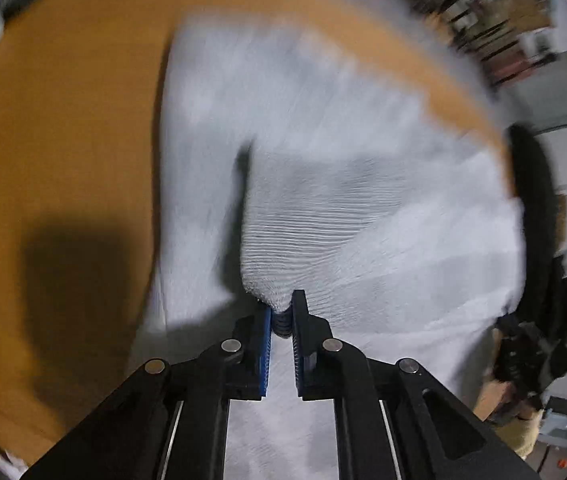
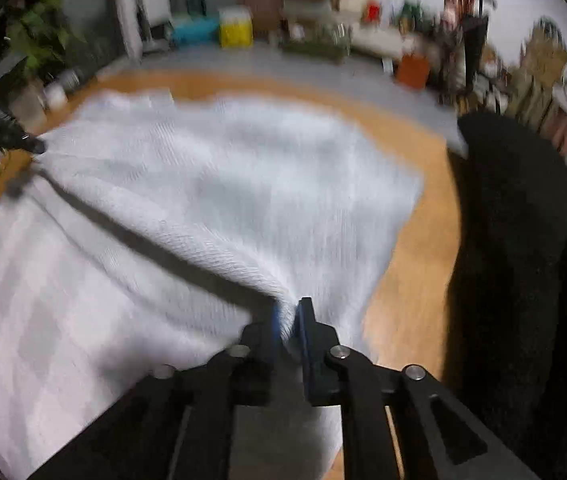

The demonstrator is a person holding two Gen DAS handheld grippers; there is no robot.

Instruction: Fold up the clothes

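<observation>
A white ribbed knit garment (image 1: 343, 184) lies spread over an orange-brown table (image 1: 55, 128). My left gripper (image 1: 282, 312) is shut on a bunched corner of it, and the held cloth rises in a fold ahead of the fingers. In the right wrist view the same white garment (image 2: 211, 184) stretches in a raised ridge from my right gripper (image 2: 288, 320), which is shut on another corner, toward the left gripper (image 2: 23, 140) at the far left. Both views are blurred by motion.
A dark garment or chair back (image 2: 523, 260) stands at the table's right edge. Potted plants (image 2: 39, 40) and small jars sit at the far left. Boxes, a yellow container (image 2: 236, 30) and clutter line the floor beyond the table.
</observation>
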